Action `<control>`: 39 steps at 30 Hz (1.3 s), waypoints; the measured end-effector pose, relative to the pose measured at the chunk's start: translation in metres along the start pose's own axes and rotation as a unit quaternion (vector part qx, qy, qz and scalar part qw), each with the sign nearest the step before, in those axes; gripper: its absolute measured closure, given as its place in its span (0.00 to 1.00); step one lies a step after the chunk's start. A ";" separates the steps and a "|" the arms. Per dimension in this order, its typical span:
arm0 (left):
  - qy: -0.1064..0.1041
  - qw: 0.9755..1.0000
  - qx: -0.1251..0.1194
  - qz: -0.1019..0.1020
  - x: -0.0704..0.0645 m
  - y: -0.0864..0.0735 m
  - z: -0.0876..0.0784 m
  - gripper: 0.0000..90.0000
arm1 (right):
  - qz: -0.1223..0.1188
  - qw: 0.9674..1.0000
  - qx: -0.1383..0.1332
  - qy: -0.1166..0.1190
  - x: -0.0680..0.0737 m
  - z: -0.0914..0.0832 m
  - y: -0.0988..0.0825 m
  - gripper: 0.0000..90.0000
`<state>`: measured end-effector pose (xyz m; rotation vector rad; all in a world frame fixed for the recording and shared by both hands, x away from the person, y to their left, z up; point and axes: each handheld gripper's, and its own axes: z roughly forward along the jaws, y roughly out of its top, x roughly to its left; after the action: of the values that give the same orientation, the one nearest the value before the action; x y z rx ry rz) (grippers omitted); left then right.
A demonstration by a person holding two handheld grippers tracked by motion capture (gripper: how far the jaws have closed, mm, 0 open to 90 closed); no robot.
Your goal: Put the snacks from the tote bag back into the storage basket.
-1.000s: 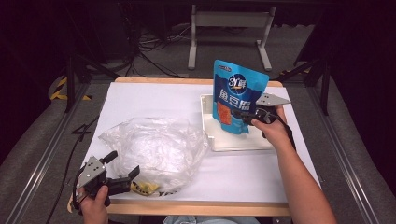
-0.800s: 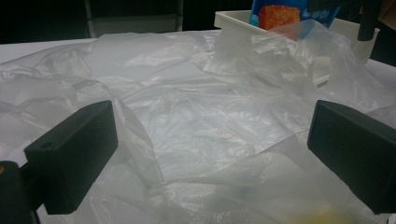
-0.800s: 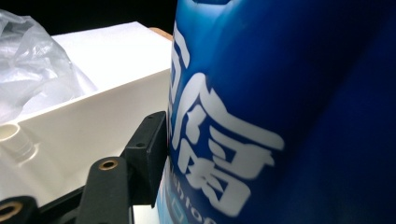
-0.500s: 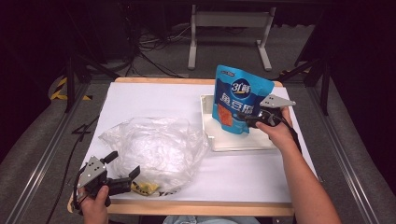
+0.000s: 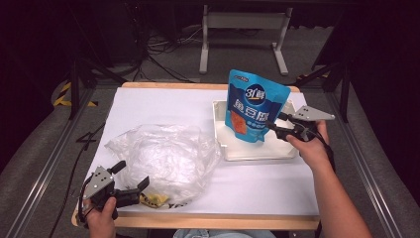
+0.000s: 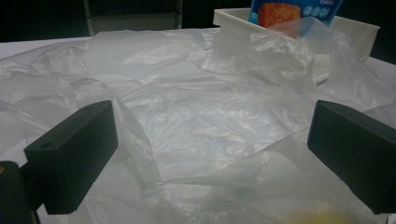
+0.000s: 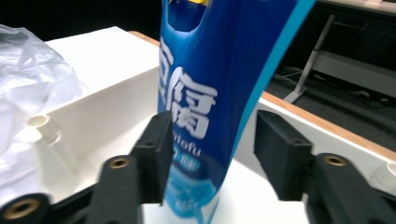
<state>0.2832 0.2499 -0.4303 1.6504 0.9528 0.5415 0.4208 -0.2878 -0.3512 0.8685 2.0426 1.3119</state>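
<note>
Blue pouch (image 5: 255, 105) upright in the white tray (image 5: 257, 151) at the table's right, white lettering and an orange picture on its face, bottom edge down in the tray. Straddled low down by the right gripper (image 5: 278, 130): jaws parted, one against the pouch's face, the other apart from its edge, nothing clamped. Crumpled clear plastic bag (image 5: 163, 158) spread on the white table (image 5: 163, 106) left of the tray. Left gripper (image 5: 131, 178) at the bag's near edge, jaws wide open, holding nothing, bag film lying between them.
</note>
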 end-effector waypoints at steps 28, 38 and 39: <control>-0.001 1.000 -0.001 -0.001 0.000 0.000 0.000 0.03 | 0.027 0.998 0.056 -0.002 0.013 0.008 -0.032 1.00; -0.001 1.000 -0.001 -0.001 -0.001 0.000 0.000 0.03 | 0.038 0.997 0.070 -0.013 0.006 0.019 -0.037 1.00; -0.001 1.000 0.000 -0.001 0.000 0.000 0.000 0.03 | 0.037 0.997 0.070 -0.015 0.006 0.020 -0.037 1.00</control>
<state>0.2828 0.2498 -0.4301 1.6495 0.9515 0.5389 0.4232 -0.2837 -0.3936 1.0300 2.1181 1.1979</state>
